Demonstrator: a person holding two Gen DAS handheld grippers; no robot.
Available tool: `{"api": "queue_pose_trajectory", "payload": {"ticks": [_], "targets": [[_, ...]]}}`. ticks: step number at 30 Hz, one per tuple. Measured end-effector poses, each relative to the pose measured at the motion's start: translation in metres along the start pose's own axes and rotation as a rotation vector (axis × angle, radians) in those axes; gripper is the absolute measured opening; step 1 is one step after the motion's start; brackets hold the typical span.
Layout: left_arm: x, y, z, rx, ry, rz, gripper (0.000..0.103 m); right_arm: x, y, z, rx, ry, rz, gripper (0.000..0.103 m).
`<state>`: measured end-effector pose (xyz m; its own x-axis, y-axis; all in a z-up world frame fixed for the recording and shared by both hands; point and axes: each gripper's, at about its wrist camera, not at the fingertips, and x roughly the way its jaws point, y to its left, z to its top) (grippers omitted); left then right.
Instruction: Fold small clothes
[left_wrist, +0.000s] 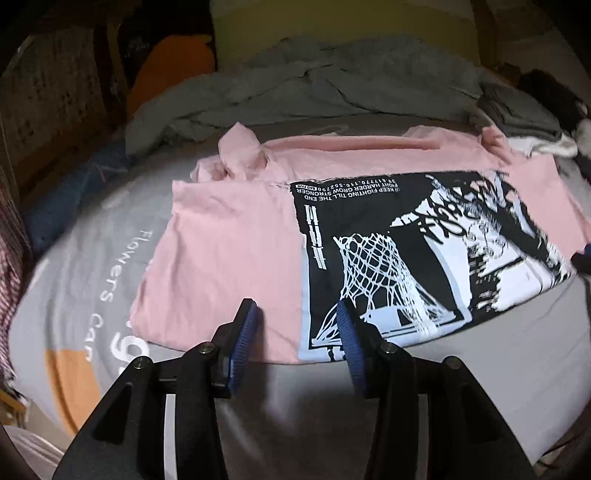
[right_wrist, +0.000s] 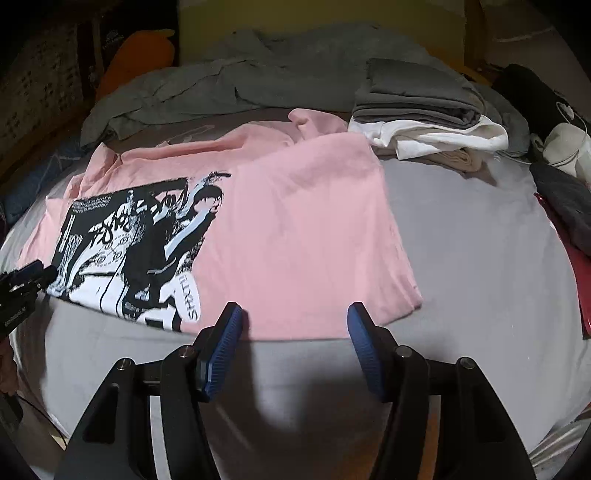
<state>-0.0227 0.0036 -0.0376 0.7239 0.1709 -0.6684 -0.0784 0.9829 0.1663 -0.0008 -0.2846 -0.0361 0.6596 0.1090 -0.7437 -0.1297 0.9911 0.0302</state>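
Folding is pausing mid-step: pink graphic T-shirt (left_wrist: 236, 236) is lying partly folded on the grey bedsheet (right_wrist: 461, 240). Left gripper (left_wrist: 295, 325) and right gripper (right_wrist: 293, 325) are hovering at its near hem, jaws apart, gripping nothing. Next, probably pinching that hem and carrying it far.

We look across a bed whose grey sheet (right_wrist: 461, 240) fills most of both views; in the left wrist view it carries white lettering and an orange patch (left_wrist: 74, 384) at eight o'clock. A rumpled grey blanket (right_wrist: 258, 70) lies along the far edge at twelve o'clock. Behind it stands a yellow-green headboard or wall panel (left_wrist: 343, 26). An orange cushion (right_wrist: 136, 55) sits at ten o'clock, beside dark shelving we cannot make out. The light is dim, and the room's edges fall into shadow.
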Motion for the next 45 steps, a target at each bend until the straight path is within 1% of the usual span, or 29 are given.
{"api": "queue_pose_trajectory", "payload": {"ticks": [3,8,12,16,17,18,19,22,25,28,30,31,33,35,37,40,41,42,43,45], "targets": [[-0.003,-0.003,-0.005,0.028,-0.017,0.018,0.044,0.001,0.003,-0.003,-0.019,-0.007,-0.019,0.063],[-0.004,0.008,-0.008,-0.025,-0.005,-0.012,0.048,0.003,0.003,-0.003,-0.022,-0.003,-0.032,0.064],[-0.005,0.007,-0.010,-0.021,-0.008,-0.010,0.048,0.004,0.006,-0.004,-0.034,0.006,-0.060,0.064],[-0.011,0.016,-0.008,-0.062,0.007,-0.031,0.049,0.003,0.003,-0.005,-0.019,0.004,-0.051,0.064],[-0.014,0.019,-0.004,-0.074,0.011,-0.036,0.048,0.002,0.002,-0.004,-0.010,0.001,-0.046,0.064],[-0.020,0.026,0.001,-0.094,-0.001,-0.060,0.048,-0.001,0.000,-0.004,0.006,-0.007,-0.036,0.064],[-0.026,0.033,0.009,-0.109,-0.019,-0.076,0.048,-0.003,-0.001,-0.003,0.014,-0.011,-0.030,0.064],[-0.041,0.066,0.041,-0.159,-0.075,-0.088,0.048,-0.010,-0.001,0.004,0.015,-0.024,-0.028,0.064],[-0.044,0.099,0.074,-0.189,-0.115,-0.055,0.047,-0.017,0.000,0.019,0.006,-0.057,-0.025,0.064],[-0.031,0.118,0.103,-0.160,-0.124,-0.048,0.048,-0.024,0.000,0.038,0.020,-0.082,0.000,0.064],[-0.012,0.128,0.118,-0.173,-0.099,-0.059,0.048,-0.029,0.000,0.053,0.020,-0.111,0.003,0.064],[-0.003,0.138,0.123,-0.212,-0.081,-0.074,0.048,-0.030,0.000,0.060,0.016,-0.122,0.002,0.064],[0.021,0.160,0.131,-0.339,-0.026,-0.136,0.047,-0.033,0.001,0.079,-0.003,-0.142,0.011,0.065],[0.039,0.175,0.135,-0.416,0.016,-0.193,0.047,-0.033,0.005,0.095,-0.040,-0.149,0.029,0.065],[0.058,0.186,0.137,-0.451,0.075,-0.192,0.047,-0.025,0.009,0.111,-0.073,-0.149,0.035,0.065],[0.088,0.194,0.128,-0.484,0.181,-0.209,0.045,0.001,0.010,0.129,-0.055,-0.079,0.102,0.065],[0.099,0.196,0.123,-0.503,0.214,-0.234,0.044,0.011,0.008,0.133,-0.033,-0.058,0.127,0.065],[0.107,0.195,0.118,-0.517,0.238,-0.253,0.040,0.025,0.006,0.135,-0.005,-0.038,0.151,0.065],[0.116,0.195,0.113,-0.543,0.260,-0.289,0.039,0.034,0.005,0.135,0.012,-0.026,0.166,0.065],[0.129,0.198,0.104,-0.621,0.277,-0.357,0.039,0.052,0.003,0.128,0.051,0.020,0.220,0.065]]}}
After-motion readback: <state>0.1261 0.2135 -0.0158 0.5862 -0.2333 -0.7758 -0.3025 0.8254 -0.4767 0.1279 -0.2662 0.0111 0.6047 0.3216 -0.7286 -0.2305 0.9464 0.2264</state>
